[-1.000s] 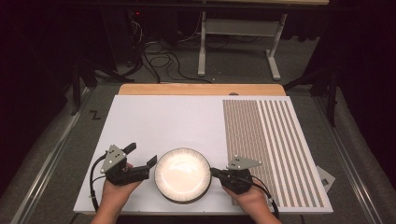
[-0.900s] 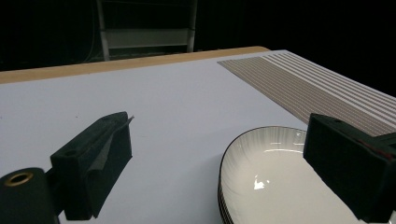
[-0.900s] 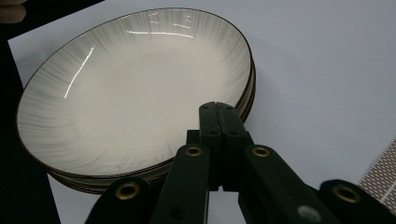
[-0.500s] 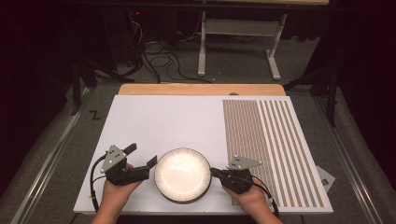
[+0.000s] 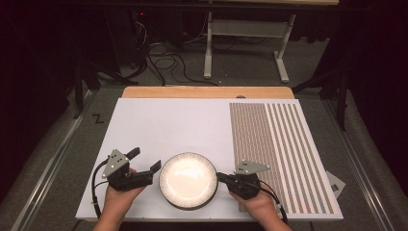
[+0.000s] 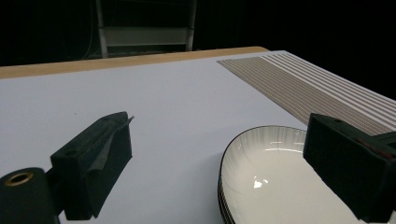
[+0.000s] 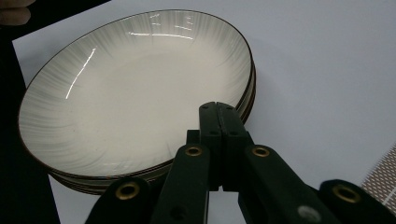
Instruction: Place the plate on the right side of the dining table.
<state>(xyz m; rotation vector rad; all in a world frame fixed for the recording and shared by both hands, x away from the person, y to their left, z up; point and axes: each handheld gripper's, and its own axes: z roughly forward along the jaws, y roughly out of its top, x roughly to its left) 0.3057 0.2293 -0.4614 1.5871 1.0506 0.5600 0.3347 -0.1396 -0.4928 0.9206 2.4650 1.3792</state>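
White table (image 5: 183, 120), stacked plates (image 5: 187, 179) near front edge, left gripper (image 5: 146, 161) spread wide beside them, right gripper (image 5: 220, 179) closed at their rim.

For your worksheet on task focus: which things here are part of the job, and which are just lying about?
In the job:
plates
left gripper
right gripper

Lying about:
striped mat
cables
stand

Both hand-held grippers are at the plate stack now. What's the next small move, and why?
Probably ease the left hand-held gripper in so one jaw goes under the top plate's near rim, then close. Its jaws stand wide open beside the stack, one jaw over the rim, gripping nothing. The right hand-held gripper is shut at the opposite rim, so the left side has no hold yet.
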